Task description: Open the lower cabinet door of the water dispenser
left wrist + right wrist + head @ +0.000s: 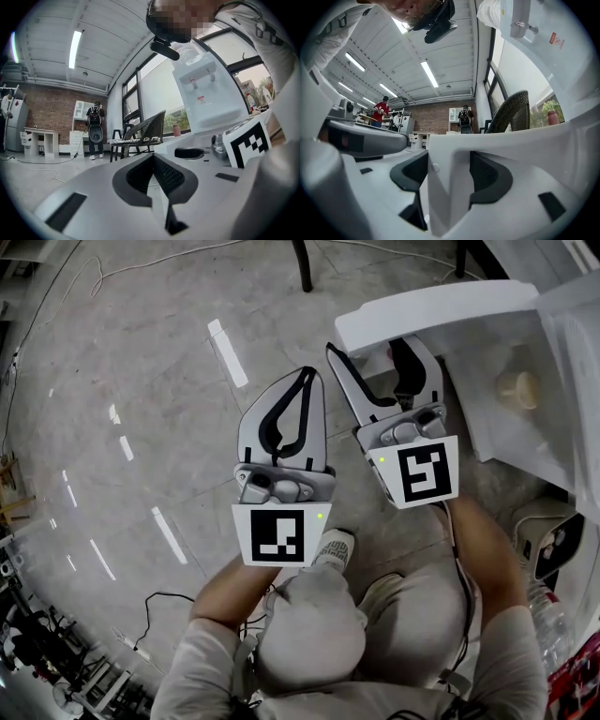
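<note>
The water dispenser (567,352) stands at the right of the head view, and its white lower cabinet door (441,310) is swung out toward me. My right gripper (370,345) straddles the door's free edge. In the right gripper view that edge (447,187) stands between the wide-apart jaws of the right gripper (449,174), which is open. A pale cup-shaped thing (517,388) shows inside the cabinet. My left gripper (307,373) hovers left of the door, shut and empty. The left gripper view shows the left gripper's (157,161) jaws meeting, with the dispenser (206,98) at the right.
A wicker chair (140,133) stands by the window beside the dispenser. A cable (94,277) trails over the grey floor at the far left. A white box (548,540) and a plastic bottle (548,615) sit low at the right. People stand far back (95,129).
</note>
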